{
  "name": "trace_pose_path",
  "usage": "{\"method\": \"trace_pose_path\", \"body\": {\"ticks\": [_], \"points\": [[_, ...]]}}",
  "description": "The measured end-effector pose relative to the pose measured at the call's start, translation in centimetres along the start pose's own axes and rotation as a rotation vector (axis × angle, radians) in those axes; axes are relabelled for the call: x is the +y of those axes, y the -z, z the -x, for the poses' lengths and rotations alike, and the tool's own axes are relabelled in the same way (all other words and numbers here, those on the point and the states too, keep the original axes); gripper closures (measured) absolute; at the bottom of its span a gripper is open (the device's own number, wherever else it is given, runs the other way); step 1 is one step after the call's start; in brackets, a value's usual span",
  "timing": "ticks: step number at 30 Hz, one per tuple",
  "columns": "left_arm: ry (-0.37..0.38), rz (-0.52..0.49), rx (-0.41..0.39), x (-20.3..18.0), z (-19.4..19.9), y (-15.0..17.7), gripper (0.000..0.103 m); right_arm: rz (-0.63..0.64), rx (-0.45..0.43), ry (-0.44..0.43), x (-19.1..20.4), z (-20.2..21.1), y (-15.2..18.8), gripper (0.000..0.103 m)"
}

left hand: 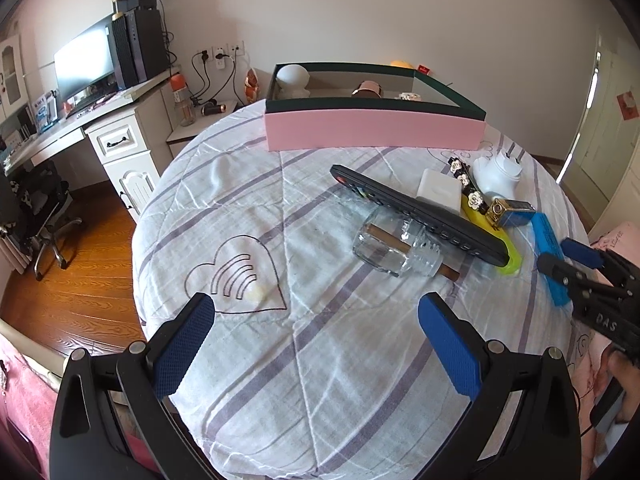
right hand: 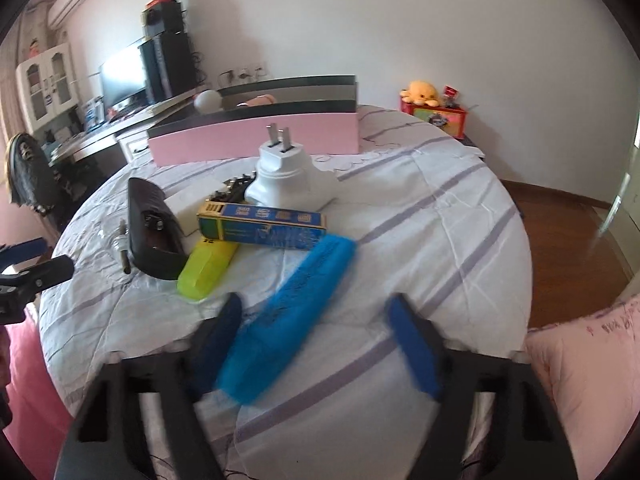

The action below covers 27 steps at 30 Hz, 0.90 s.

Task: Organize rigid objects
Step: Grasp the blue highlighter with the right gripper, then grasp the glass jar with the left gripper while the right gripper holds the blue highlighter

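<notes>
A pink box (left hand: 374, 133) with a dark green rim stands at the bed's far side and holds a white round object (left hand: 293, 76) and other small items. Loose on the quilt lie a black remote (left hand: 420, 212), a glass bottle (left hand: 396, 246), a white block (left hand: 439, 190), a white plug adapter (right hand: 286, 176), a yellow case (right hand: 206, 268), a blue-and-gold carton (right hand: 262, 226) and a blue case (right hand: 288, 320). My left gripper (left hand: 320, 348) is open over bare quilt. My right gripper (right hand: 316, 340) is open, with the blue case lying between its fingers, close to the left one.
The round bed (left hand: 260, 216) has a white striped quilt. A desk (left hand: 100, 120) with a monitor and an office chair (left hand: 36, 208) stand to the left. Wood floor (right hand: 568, 240) lies around the bed. A pink pillow (right hand: 584, 360) is at the right.
</notes>
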<state>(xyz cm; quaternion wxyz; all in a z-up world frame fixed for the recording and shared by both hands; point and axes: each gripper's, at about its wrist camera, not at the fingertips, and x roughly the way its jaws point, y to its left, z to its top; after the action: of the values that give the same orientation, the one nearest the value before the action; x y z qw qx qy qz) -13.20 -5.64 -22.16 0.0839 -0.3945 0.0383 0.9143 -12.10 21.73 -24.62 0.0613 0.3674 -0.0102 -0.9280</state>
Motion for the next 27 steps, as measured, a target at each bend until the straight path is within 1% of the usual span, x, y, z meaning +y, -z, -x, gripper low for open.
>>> {"method": "trace_pose_path", "body": {"ticks": [1, 2, 3, 4, 5, 7, 10, 12, 17, 23, 25, 26, 27], "points": [[0.001, -0.002, 0.004, -0.1, -0.1, 0.0, 0.000, 0.010, 0.003, -0.005, 0.1, 0.0, -0.1, 0.049], [0.002, -0.005, 0.007, -0.2, -0.2, 0.0, 0.000, 0.014, 0.006, -0.015, 0.1, -0.1, -0.2, 0.053], [0.003, -0.007, 0.007, -0.3, -0.2, 0.0, 0.000, 0.018, 0.009, -0.030, 0.0, -0.1, -0.3, 0.063], [0.007, -0.009, 0.008, -0.4, -0.3, -0.1, 0.000, 0.024, 0.008, -0.038, -0.2, -0.1, -0.4, 0.067], [0.009, -0.009, 0.009, -0.5, -0.4, -0.2, 0.000, 0.028, 0.009, -0.037, -0.4, -0.1, -0.5, 0.069], [0.019, -0.015, 0.011, -0.8, -0.7, -0.5, 0.000, 0.023, 0.008, -0.016, -1.3, -0.4, -1.0, 0.077], [0.053, -0.035, 0.028, -1.8, -1.8, -1.0, 0.000, -0.001, 0.009, -0.003, -2.9, -1.2, -1.8, 0.077], [0.073, -0.047, 0.045, -2.4, -2.6, -1.3, 0.000, -0.019, 0.015, -0.017, -3.6, -1.8, -2.1, 0.077], [0.117, -0.061, 0.074, -3.6, -4.3, -2.1, 0.000, -0.027, 0.008, -0.025, -3.7, -2.2, -1.9, 0.077], [0.108, -0.042, 0.063, -4.2, -5.4, -3.0, 0.001, -0.033, 0.003, -0.032, -3.9, -2.4, -2.1, 0.077], [0.117, -0.048, 0.053, -4.2, -5.6, -3.1, 0.009, -0.028, 0.003, -0.027, -3.7, -2.5, -2.1, 0.077], [0.117, -0.046, 0.056, -4.2, -5.7, -3.1, 0.024, -0.027, 0.003, -0.026, -3.7, -2.4, -2.1, 0.077], [0.102, -0.042, 0.053, -4.0, -5.8, -3.1, 0.033, -0.025, 0.003, -0.024, -3.7, -2.5, -2.1, 0.077]]}}
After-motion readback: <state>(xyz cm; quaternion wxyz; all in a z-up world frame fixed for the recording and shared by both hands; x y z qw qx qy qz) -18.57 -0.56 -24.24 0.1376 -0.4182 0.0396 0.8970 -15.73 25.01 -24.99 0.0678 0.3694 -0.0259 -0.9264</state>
